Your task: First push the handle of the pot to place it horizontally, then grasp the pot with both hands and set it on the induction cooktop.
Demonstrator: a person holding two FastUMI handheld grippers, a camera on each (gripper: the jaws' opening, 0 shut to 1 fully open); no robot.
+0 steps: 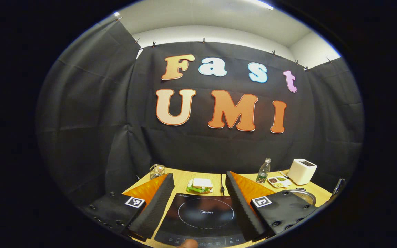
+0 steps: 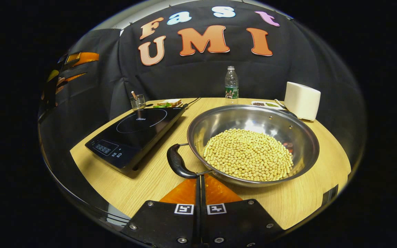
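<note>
A steel pot (image 2: 253,119) full of yellow soybeans (image 2: 248,155) stands on the wooden table. Its black side handle (image 2: 177,161) points toward me. In the right gripper view my right gripper (image 2: 198,177) is shut, its tips just at the near end of that handle with nothing between them. The black induction cooktop (image 2: 136,132) lies left of the pot. In the left gripper view my left gripper (image 1: 199,175) is open wide above the cooktop (image 1: 202,215), and the pot's rim (image 1: 305,196) peeks out at the right. The left gripper (image 2: 65,72) hangs high at the left.
Along the table's back stand a wire basket (image 1: 157,171), a sandwich (image 1: 200,186), a water bottle (image 2: 231,84), a small tray of beans (image 1: 278,181) and a white toaster (image 2: 302,100). A cord runs behind the cooktop. A fingertip (image 1: 188,244) shows at the lower edge.
</note>
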